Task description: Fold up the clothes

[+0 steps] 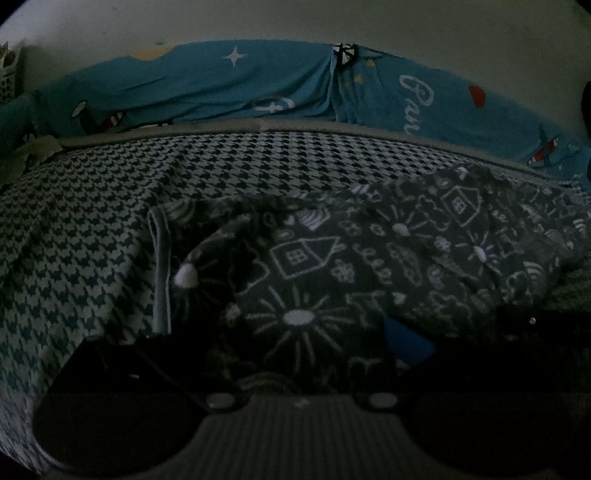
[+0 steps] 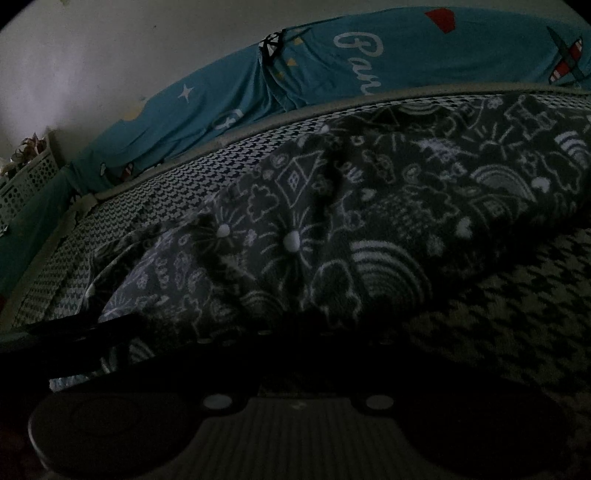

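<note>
Down at the lens, both views are dim. The left gripper (image 1: 291, 354) sits low over the printed garment (image 1: 332, 266), its dark fingers spread apart with cloth showing between them and a blue tip on one. The right gripper (image 2: 295, 354) is lost in shadow at the garment's near edge; whether its fingers are apart or pinched on cloth, I cannot tell.

The garment lies crumpled on the houndstooth bed cover (image 1: 92, 229), bunched into soft ridges, a paler hem strip (image 1: 160, 266) at its left side. Dark grey fabric, white doodles: houses, suns, rainbows, clouds. It looks light, limp and thin, likely to sag and drape when lifted, nothing fragile, not slippery. A hem or corner seems the best hold, pinched at two well-separated points so it hangs flat.

Further back, a teal sheet (image 1: 258, 85) hangs along the wall (image 1: 295, 18), printed with stars and planes and white script starting "Par", the rest cut off. A perforated basket (image 2: 26, 181) stands far left.
</note>
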{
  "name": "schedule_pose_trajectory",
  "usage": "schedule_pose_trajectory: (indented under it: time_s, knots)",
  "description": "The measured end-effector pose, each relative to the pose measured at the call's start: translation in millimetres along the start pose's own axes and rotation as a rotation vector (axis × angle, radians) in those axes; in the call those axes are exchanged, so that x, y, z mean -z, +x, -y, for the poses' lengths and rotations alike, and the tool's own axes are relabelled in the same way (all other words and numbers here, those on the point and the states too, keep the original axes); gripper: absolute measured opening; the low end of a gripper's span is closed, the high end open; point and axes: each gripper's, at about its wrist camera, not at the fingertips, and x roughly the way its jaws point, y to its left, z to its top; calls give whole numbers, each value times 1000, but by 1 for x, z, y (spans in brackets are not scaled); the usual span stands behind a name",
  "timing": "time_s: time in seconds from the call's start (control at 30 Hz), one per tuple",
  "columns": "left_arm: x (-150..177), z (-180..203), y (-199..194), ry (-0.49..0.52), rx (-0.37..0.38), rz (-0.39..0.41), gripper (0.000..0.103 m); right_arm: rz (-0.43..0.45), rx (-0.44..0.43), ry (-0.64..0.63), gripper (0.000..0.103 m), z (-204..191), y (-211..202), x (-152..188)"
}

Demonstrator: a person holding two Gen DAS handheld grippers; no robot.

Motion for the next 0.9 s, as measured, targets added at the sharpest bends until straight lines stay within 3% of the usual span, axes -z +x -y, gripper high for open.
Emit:
schedule_pose_trajectory:
  time_s: [0.17,0.37,0.53,0.9]
  knots:
    - [1,-5,-10,-19,18,20,103,29,-7,-10,2,-4,-12,2]
    - [3,-18,-27,-55,25,52,103,98,-50,-123,7,-27,-32,10]
    - [5,-39,-35,-114,11,71,103,94,-107,-231,9,-54,-35,20]
    - [6,-81,-29,-279,-46,5,103,74,-219,-427,39,-115,-31,40]
